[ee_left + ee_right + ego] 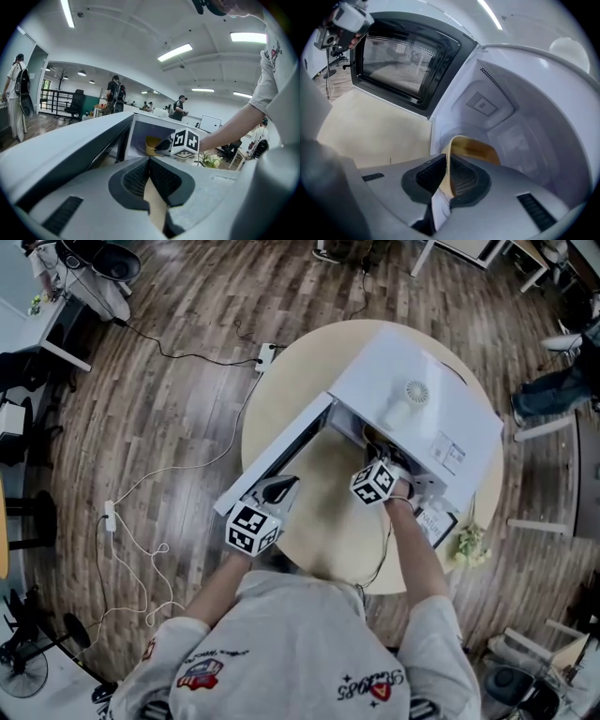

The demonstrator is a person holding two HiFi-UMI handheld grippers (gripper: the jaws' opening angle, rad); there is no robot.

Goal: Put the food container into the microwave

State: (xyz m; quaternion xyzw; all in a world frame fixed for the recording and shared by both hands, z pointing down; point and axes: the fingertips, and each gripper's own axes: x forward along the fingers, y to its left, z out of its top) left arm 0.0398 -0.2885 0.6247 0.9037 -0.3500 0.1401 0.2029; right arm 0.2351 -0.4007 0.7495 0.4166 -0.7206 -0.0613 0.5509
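Food container (pixel 478 149), a tan-yellow, round, thin-walled bowl: inside the cavity of the white box-shaped microwave (pixel 422 399), low near the cavity floor; whether it rests on the floor cannot be told. Right gripper (pixel 448 165) reaches in through the opening, its dark ribbed pads pinched on the near rim of the bowl. Microwave stands toward the far right edge of the round beige table (pixel 328 540). Its dark-windowed door (pixel 272 460) is swung wide open toward the table's left edge. Left gripper (pixel 150 160) sits just beside the door's outer end, pads pressed together, nothing between them
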